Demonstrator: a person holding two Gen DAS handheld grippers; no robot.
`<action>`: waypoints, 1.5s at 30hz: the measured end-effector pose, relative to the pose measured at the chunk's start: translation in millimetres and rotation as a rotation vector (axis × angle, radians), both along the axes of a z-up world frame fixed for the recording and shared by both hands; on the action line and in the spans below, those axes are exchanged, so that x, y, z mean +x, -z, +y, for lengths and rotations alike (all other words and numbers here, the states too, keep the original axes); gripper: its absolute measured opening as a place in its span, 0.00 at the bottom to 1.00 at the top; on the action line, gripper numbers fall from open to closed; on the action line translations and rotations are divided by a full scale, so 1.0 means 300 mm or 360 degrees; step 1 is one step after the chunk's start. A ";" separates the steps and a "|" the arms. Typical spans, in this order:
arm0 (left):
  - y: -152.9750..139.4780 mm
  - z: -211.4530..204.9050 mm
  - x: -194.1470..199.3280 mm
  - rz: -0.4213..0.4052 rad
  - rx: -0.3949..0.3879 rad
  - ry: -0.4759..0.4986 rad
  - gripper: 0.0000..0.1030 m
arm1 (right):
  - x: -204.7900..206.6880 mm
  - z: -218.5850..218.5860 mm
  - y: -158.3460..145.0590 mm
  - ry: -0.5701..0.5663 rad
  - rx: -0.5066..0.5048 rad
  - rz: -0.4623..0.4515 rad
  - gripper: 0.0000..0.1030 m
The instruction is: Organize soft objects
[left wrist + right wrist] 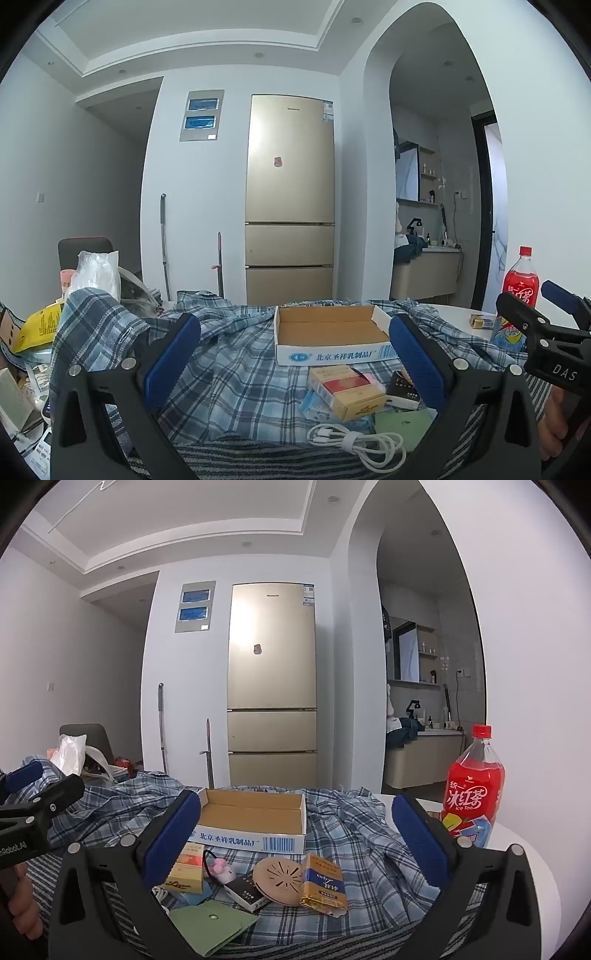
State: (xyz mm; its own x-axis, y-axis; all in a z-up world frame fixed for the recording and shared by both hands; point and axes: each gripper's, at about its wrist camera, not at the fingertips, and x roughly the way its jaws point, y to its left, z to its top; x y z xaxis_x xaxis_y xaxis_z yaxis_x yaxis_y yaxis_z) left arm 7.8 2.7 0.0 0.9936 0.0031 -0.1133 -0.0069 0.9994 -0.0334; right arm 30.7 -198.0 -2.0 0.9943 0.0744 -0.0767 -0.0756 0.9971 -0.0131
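A lived-in home, seen from a cluttered table in an open dining area of an apartment. A tall gold three-door refrigerator [290, 199] stands against a white wall, with two blue-fronted utility panels [201, 114] set into the wall beside it and a mop handle [164, 243] leaning nearby. Recessed ceiling lights sit in a stepped white ceiling. To the right, a rounded archway [436, 147] opens onto a washroom with a mirror, small shelves and a vanity counter [428, 273]. A plaid shirt [229, 354], a cardboard tray [328, 332] and an iced-tea bottle [474, 786] crowd the table.
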 end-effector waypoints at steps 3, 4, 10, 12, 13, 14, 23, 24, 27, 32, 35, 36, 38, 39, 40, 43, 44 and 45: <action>-0.001 -0.002 0.000 -0.0001 -0.0001 0.0000 1.00 | 0.000 0.000 0.001 0.0000 0.0004 0.0000 1.00; 0.000 -0.003 0.000 -0.0002 -0.0003 0.0000 1.00 | 0.001 -0.002 0.001 0.0000 0.0003 0.0000 1.00; 0.005 -0.001 0.000 0.0003 0.0004 -0.0003 1.00 | 0.005 -0.006 0.002 -0.0001 0.0000 0.0000 1.00; 0.005 0.000 0.000 0.0001 0.0001 -0.0003 1.00 | 0.007 -0.008 0.003 -0.0001 -0.0001 0.0002 1.00; 0.004 0.001 0.001 0.0003 0.0001 -0.0003 1.00 | 0.009 -0.009 0.003 -0.0001 -0.0001 0.0002 1.00; 0.005 -0.001 0.001 0.0003 0.0001 -0.0003 1.00 | 0.007 -0.006 0.002 -0.0001 -0.0002 0.0002 1.00; 0.005 0.000 0.000 0.0005 0.0005 -0.0003 1.00 | 0.000 0.004 0.001 -0.0002 0.0002 0.0001 1.00; 0.004 0.002 0.000 0.0005 0.0003 -0.0003 1.00 | -0.001 0.006 0.001 -0.0002 0.0003 -0.0001 1.00; 0.004 0.001 0.000 0.0005 0.0008 -0.0004 1.00 | 0.006 -0.001 -0.002 -0.0003 0.0000 0.0000 1.00; 0.004 0.006 -0.006 -0.0008 0.0013 -0.0004 1.00 | 0.013 -0.005 0.010 0.0001 -0.0012 0.0015 1.00; 0.004 0.001 -0.004 -0.0004 0.0017 -0.0004 1.00 | 0.020 -0.010 0.011 0.0003 -0.0013 0.0020 1.00; 0.004 0.001 -0.004 -0.0005 0.0018 -0.0004 1.00 | 0.020 -0.010 0.012 0.0003 -0.0012 0.0021 1.00; 0.004 0.003 -0.007 -0.0006 0.0020 -0.0004 1.00 | 0.020 -0.009 0.012 0.0003 -0.0012 0.0023 1.00; 0.003 0.002 -0.004 -0.0005 0.0019 -0.0004 1.00 | 0.020 -0.009 0.013 0.0003 -0.0012 0.0025 1.00; 0.003 0.003 -0.005 -0.0005 0.0020 -0.0004 1.00 | 0.022 -0.010 0.014 0.0003 -0.0012 0.0025 1.00; 0.002 0.001 -0.004 -0.0005 0.0018 -0.0005 1.00 | 0.026 -0.010 0.016 0.0004 -0.0017 0.0034 1.00; 0.002 0.004 -0.005 -0.0006 0.0017 -0.0005 1.00 | 0.027 -0.010 0.017 0.0004 -0.0019 0.0036 1.00; 0.002 0.001 -0.004 -0.0005 0.0018 -0.0004 1.00 | 0.029 -0.009 0.017 0.0005 -0.0025 0.0048 1.00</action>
